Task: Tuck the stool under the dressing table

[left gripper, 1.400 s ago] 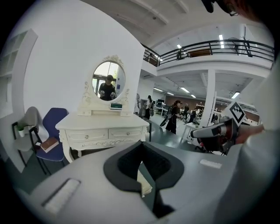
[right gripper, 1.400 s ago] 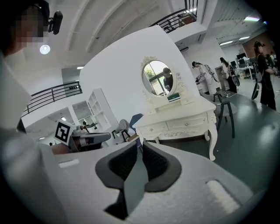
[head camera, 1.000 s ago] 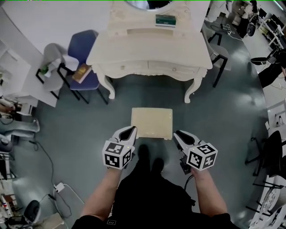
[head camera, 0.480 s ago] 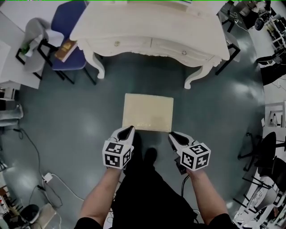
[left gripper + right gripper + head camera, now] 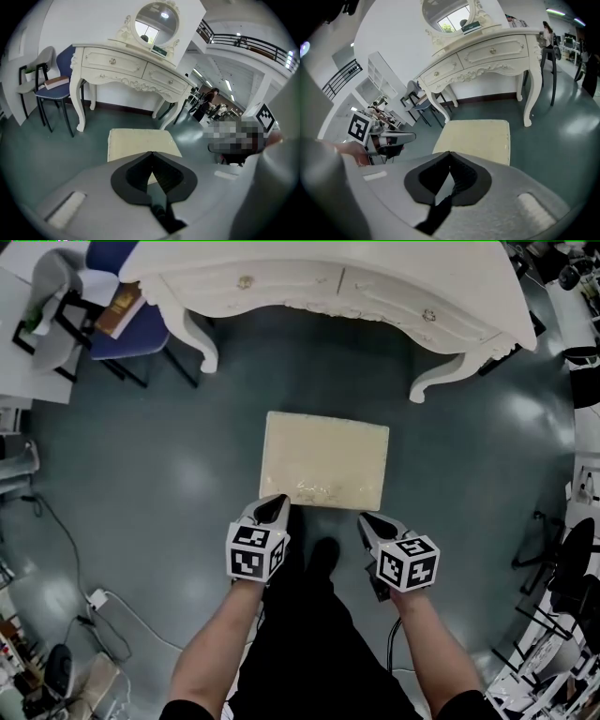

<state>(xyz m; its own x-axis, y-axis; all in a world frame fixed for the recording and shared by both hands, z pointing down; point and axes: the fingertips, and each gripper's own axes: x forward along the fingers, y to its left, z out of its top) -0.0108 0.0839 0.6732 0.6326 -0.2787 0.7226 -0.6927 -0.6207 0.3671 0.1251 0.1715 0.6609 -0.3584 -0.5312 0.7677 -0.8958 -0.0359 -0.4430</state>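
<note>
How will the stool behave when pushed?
The stool looks rigid, flat-topped: probably moves as one piece. The floor looks smooth, glossy, so it likely slides easily. Legs hidden; a high, one-sided push might tip or twist it.

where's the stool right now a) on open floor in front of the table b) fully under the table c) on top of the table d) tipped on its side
a: the stool stands upright on the floor, short of the table, with bare floor between them.
</note>
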